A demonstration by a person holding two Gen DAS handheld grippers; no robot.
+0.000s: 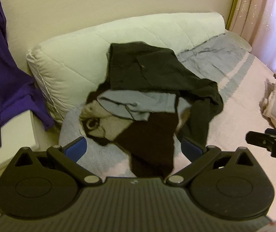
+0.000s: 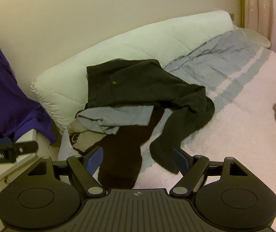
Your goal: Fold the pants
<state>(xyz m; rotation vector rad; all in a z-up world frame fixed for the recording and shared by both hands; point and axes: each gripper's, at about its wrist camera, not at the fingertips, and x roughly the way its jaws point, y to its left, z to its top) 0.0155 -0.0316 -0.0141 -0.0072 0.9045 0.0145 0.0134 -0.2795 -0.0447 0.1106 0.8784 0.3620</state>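
A heap of clothes sits on the bed [image 1: 244,100], against the white pillow [image 1: 64,61]. The black pants [image 1: 157,71] lie crumpled on top of the heap, 1 leg trailing toward the near edge. Beneath them: a grey garment [image 1: 138,104], a beige garment [image 1: 107,123] and a dark brown garment [image 1: 153,141]. Left gripper [image 1: 134,150]: jaws wide, holding nothing, above the brown garment. Right gripper [image 2: 136,159]: jaws wide, holding nothing, above the trailing pant leg. A purple garment [image 1: 0,73] hangs left.

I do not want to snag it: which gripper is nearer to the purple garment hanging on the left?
Left. The left gripper is close beside the purple garment; the right gripper is farther right, over the bed.
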